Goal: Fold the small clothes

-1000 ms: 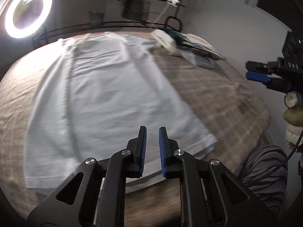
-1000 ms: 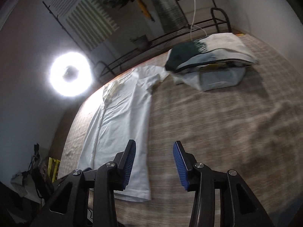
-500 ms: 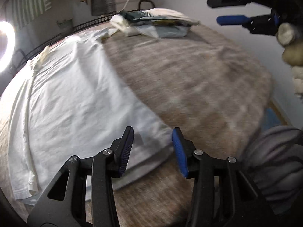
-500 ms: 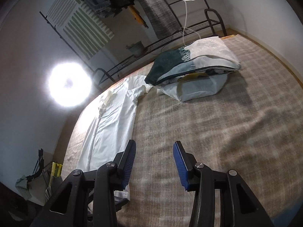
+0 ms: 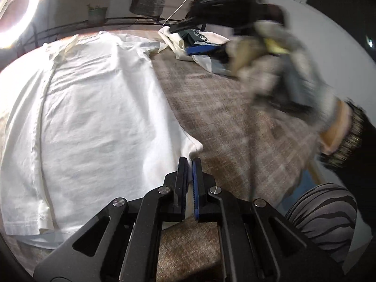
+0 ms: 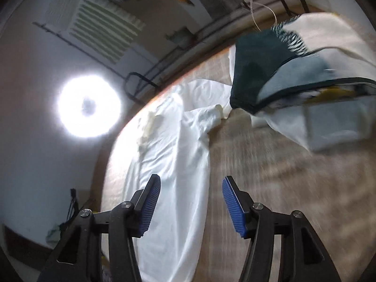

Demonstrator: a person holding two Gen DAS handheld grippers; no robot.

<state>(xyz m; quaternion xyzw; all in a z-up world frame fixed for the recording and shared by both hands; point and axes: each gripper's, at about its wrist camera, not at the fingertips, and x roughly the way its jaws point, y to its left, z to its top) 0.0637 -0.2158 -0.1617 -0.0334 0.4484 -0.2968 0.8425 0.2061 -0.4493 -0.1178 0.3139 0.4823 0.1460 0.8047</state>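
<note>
- One white shirt (image 5: 98, 122) lies spread flat on the bed (image 5: 230, 117), collar toward the far rail and hem toward the person; it covers the left part of the checked brown cover.
- The cloth looks thin, light and very soft. I judge it will sag and drape when lifted and will not keep a shape, so corners and the shoulder seam are the best places to take hold.
- The left hand-held gripper (image 5: 189, 164) is closed tight on the near right hem corner of the shirt; a small bump of white cloth stands up just past its tips.
- The right hand-held gripper (image 6: 191, 191) is wide open and holds nothing. It hangs above the right edge of the shirt, pointing toward the sleeve (image 6: 206, 117), which looks like the matching place to grasp.
- With both points held, I judge the right side could be turned over toward the middle.
- Near the far right corner of the bed, a pile of other clothes (image 6: 305, 75) sits just beside the sleeve.
- A ring light (image 6: 88, 105) shines behind the bed.
</note>
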